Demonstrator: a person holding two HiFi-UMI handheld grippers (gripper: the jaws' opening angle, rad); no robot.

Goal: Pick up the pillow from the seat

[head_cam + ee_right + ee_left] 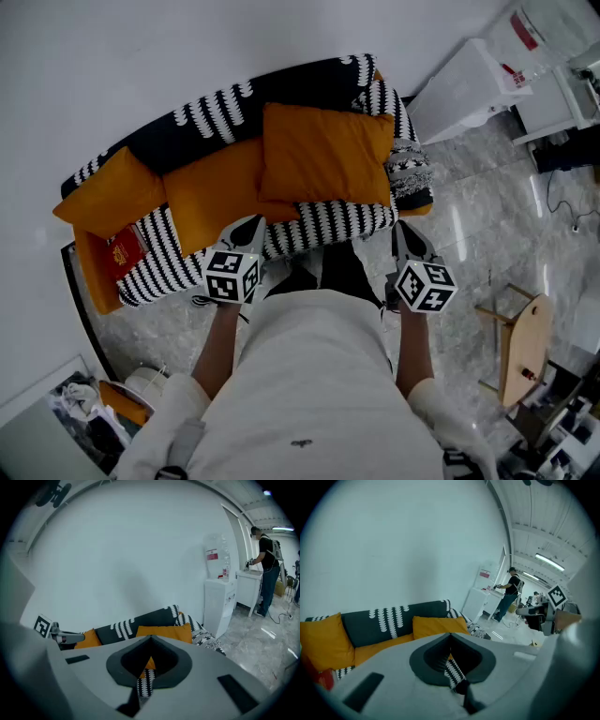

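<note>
Both hands are parked just in front of the sofa [216, 112] right now. The left gripper [249, 228] has its fingers clenched tight with nothing in them, and it's the same for the right gripper [410, 240]: closed up and empty. Both tilt down toward the striped front edge of the seat.

The pillow [323, 155] is the big orange 1 on the right half of the seat, propped against the backrest, well clear of either gripper. There's a 2nd orange pillow [108, 192] at the left end, with a red packet [124, 251] lying just below it.

Off to the right there's a white water dispenser [469, 89] and a small wooden stool [520, 347] on the marble floor [487, 225]. A person [267, 569] stands at a counter in the background.
</note>
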